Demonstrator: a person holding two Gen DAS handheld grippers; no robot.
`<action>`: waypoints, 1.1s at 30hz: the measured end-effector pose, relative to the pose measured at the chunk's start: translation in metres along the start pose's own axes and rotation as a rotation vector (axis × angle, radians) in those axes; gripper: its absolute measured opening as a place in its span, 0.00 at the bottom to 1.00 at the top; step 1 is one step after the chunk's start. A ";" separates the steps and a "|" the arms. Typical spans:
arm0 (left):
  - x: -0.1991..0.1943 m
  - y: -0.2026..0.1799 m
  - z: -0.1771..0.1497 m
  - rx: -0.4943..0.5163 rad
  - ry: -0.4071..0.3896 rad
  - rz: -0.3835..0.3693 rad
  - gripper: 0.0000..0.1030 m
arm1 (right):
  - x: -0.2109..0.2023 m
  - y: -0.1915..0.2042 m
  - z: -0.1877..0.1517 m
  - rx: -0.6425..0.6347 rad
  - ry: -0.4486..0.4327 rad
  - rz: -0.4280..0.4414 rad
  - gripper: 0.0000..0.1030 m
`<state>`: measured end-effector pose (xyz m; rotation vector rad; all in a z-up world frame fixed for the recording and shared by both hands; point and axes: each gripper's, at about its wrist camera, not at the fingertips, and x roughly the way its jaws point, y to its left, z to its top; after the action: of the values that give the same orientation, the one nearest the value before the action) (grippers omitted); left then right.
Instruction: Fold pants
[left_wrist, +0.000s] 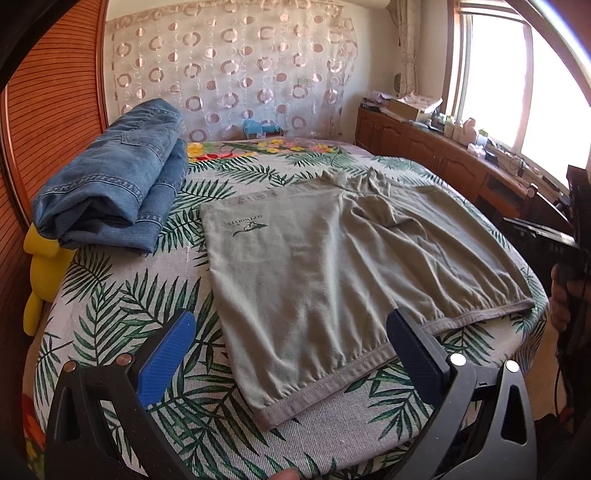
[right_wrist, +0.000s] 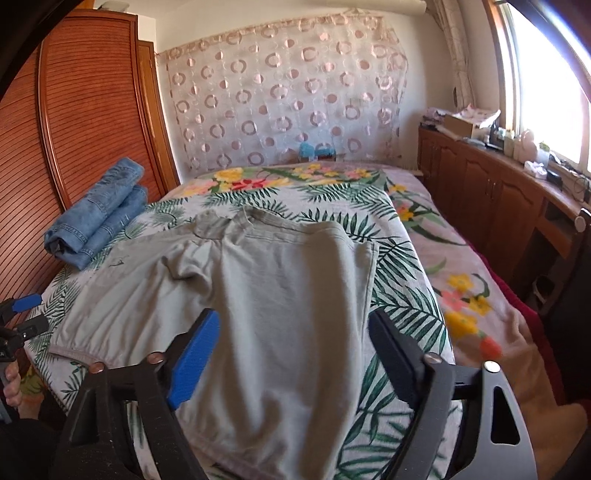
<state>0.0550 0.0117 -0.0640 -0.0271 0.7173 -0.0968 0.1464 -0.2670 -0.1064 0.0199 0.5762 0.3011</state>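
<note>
Grey-green pants lie spread flat on the leaf-print bed cover, waistband toward the far side, leg hems toward me. They also show in the right wrist view. My left gripper is open and empty, just above the hem of the left leg. My right gripper is open and empty, over the right leg near the bed's front edge. The left gripper also shows at the left edge of the right wrist view.
Folded blue jeans sit at the bed's far left, also in the right wrist view. A yellow soft toy lies beside them. A wooden wardrobe stands left; wooden cabinets line the right under the window.
</note>
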 end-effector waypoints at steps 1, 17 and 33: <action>0.003 0.000 0.000 0.010 0.008 0.003 1.00 | 0.005 -0.003 0.004 0.004 0.019 -0.003 0.74; 0.038 0.009 -0.004 0.023 0.131 0.003 1.00 | 0.047 -0.030 0.061 0.078 0.181 -0.038 0.38; 0.040 0.009 -0.011 0.043 0.136 0.024 1.00 | 0.020 -0.016 0.068 0.080 0.221 -0.044 0.03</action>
<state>0.0783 0.0168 -0.0995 0.0290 0.8507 -0.0915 0.2034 -0.2719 -0.0618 0.0514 0.8073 0.2390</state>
